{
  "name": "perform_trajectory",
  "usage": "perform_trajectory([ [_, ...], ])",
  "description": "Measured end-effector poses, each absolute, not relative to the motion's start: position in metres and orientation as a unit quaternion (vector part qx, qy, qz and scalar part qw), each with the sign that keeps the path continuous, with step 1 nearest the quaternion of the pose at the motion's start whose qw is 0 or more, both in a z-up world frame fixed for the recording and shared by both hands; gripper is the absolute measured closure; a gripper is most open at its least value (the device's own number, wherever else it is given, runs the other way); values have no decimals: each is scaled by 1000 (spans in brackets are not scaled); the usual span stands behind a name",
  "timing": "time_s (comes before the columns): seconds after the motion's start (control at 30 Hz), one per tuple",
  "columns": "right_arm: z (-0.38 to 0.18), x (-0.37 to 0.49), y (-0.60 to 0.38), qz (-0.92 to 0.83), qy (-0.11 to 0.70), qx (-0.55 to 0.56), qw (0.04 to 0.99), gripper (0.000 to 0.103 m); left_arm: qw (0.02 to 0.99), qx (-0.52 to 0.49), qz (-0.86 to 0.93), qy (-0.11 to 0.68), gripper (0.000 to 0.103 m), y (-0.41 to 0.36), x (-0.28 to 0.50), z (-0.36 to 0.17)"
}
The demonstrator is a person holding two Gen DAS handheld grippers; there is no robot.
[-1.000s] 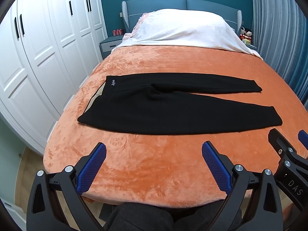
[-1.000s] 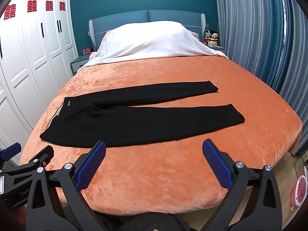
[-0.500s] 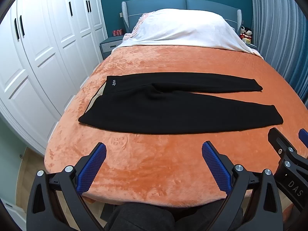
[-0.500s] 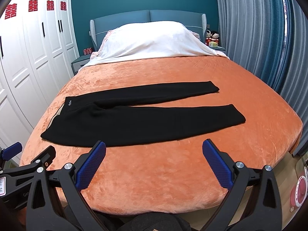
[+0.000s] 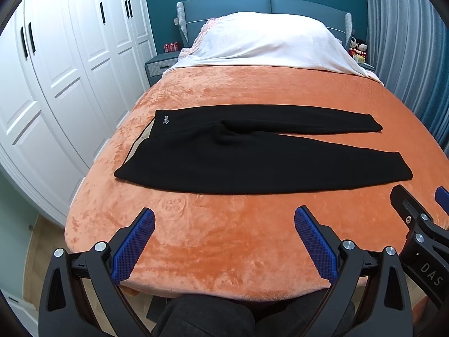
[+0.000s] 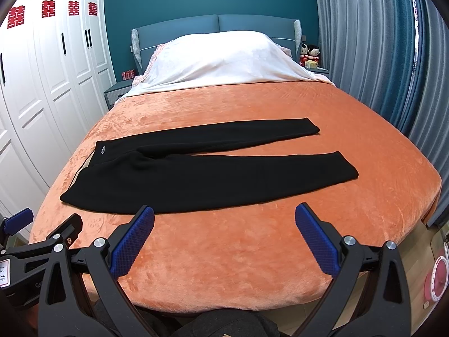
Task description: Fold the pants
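From your left wrist, your left gripper [image 5: 224,241] hangs spread wide and empty over the near edge of the orange blanket [image 5: 252,84]; the black pants [image 5: 252,157] lie flat ahead, waistband left.

From your right wrist, your right gripper [image 6: 224,241] gapes too, holding nothing, the pants [image 6: 207,168] just beyond it.

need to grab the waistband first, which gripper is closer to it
Left. The left gripper sits below the pants' waistband end; the right gripper sits toward the leg cuffs.
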State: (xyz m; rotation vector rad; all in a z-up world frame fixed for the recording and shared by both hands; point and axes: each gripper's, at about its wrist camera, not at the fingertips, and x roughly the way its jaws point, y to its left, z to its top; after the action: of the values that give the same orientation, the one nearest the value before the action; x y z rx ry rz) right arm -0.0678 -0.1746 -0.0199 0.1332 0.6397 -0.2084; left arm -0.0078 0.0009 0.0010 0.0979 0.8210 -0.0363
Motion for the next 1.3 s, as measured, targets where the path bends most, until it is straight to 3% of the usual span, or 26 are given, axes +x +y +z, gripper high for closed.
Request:
perform_trajectory([
  [0.63,-21,-69,-174,-101,315,65,941,5,914,48,-15,402,5,0,-9,-3],
  [1.3,-58,-33,-201,-86,358,98,924,5,893,84,-3,443,5,-7,32,-45],
])
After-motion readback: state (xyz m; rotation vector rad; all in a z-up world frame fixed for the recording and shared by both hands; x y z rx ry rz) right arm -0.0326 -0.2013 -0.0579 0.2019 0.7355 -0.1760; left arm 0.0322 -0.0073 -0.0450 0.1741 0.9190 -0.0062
